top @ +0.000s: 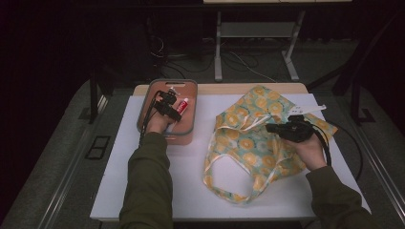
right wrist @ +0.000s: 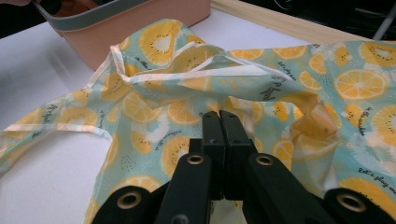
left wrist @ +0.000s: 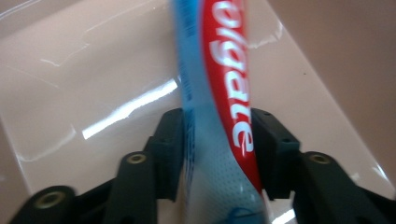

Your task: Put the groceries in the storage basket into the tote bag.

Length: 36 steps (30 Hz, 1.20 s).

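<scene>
White counter [top: 191, 191], dark room behind. Toothpaste tube [left wrist: 219, 93] lies in pink bin [top: 191, 86] at 11 o'clock; left gripper [top: 168, 106] jaws press its sides mid-body. Tube likely light, squashy, slick: grip w/o crushing. Right gripper [right wrist: 219, 121] jaws closed on bag [top: 243, 143] fabric at 2 o'clock. Bin walls tight; lift straight up.

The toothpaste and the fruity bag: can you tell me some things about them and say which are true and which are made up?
1. The toothpaste tube sits between the left gripper jaws. True.
2. The tube is green. False: it is red, blue and white.
3. The left gripper reaches into a pink bin. True.
4. The right gripper has its jaws wide open. False: they are shut.
5. The bag is printed with stars. False: it shows orange slices.
</scene>
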Each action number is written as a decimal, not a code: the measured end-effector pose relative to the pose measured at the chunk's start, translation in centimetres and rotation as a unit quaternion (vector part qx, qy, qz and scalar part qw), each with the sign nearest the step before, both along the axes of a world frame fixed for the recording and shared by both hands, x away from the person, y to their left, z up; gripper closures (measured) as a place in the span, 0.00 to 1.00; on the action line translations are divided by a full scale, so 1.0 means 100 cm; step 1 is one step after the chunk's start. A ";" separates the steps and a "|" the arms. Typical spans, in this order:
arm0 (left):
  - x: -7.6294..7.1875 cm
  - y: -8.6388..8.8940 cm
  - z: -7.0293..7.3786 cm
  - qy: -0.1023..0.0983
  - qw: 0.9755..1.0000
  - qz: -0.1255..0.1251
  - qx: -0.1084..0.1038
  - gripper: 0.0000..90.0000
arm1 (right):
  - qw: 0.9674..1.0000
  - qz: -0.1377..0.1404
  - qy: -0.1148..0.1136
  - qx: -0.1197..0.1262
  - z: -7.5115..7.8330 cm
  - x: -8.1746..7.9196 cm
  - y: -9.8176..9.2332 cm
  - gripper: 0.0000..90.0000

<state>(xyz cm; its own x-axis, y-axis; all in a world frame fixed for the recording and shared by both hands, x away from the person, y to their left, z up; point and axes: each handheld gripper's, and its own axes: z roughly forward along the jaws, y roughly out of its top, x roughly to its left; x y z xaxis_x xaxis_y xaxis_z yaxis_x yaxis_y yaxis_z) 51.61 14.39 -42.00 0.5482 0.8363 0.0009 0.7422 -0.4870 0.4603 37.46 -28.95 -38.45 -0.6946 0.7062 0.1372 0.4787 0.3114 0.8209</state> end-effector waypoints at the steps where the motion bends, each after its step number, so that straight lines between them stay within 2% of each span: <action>1: 0.000 -0.001 0.000 -0.002 1.000 -0.002 0.003 0.66 | 1.000 0.000 -0.001 0.000 0.000 0.000 0.000 1.00; 3: -0.001 0.000 0.002 -0.003 1.000 0.003 -0.002 0.69 | 1.000 0.000 -0.001 -0.001 0.000 0.000 0.000 1.00; 6: -0.002 0.003 0.006 -0.011 1.000 0.007 -0.016 0.79 | 1.000 0.001 -0.002 -0.001 0.000 0.000 0.000 1.00; 10: -0.002 0.004 0.008 -0.010 1.000 0.007 -0.019 0.82 | 1.000 0.001 -0.001 -0.002 -0.001 0.000 0.000 1.00; 13: -0.002 0.005 0.011 -0.015 1.000 0.005 -0.013 0.83 | 1.000 0.001 0.000 -0.002 0.000 -0.001 0.001 1.00; 18: -0.003 0.013 0.025 -0.028 0.999 0.011 -0.042 0.84 | 1.000 0.000 -0.002 0.001 0.001 -0.001 -0.001 1.00; 21: -0.006 0.015 0.037 -0.043 0.998 0.003 -0.052 0.84 | 1.000 -0.001 -0.002 0.002 0.001 -0.001 -0.001 1.00; 23: -0.007 0.016 0.045 -0.050 0.996 -0.004 -0.067 0.84 | 1.000 -0.001 -0.002 0.001 0.001 -0.001 -0.001 1.00; 29: -0.017 0.012 0.070 -0.072 0.994 -0.033 -0.080 0.84 | 1.000 -0.002 -0.002 -0.001 0.001 -0.001 0.000 1.00; 33: -0.028 0.009 0.083 -0.073 0.991 -0.049 -0.099 0.84 | 1.000 -0.001 -0.003 -0.003 0.000 0.000 0.000 1.00; 36: -0.037 0.005 0.091 -0.073 0.990 -0.066 -0.097 0.84 | 1.000 -0.002 -0.003 -0.005 0.001 0.000 0.000 1.00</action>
<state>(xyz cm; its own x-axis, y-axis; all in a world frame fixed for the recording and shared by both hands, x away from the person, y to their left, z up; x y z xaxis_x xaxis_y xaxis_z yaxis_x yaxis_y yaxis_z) 47.90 14.86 -32.89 0.6582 0.7501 -0.0646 0.5968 -0.4675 0.6521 37.49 -28.98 -38.40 -0.6923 0.7106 0.1256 0.4745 0.3172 0.8211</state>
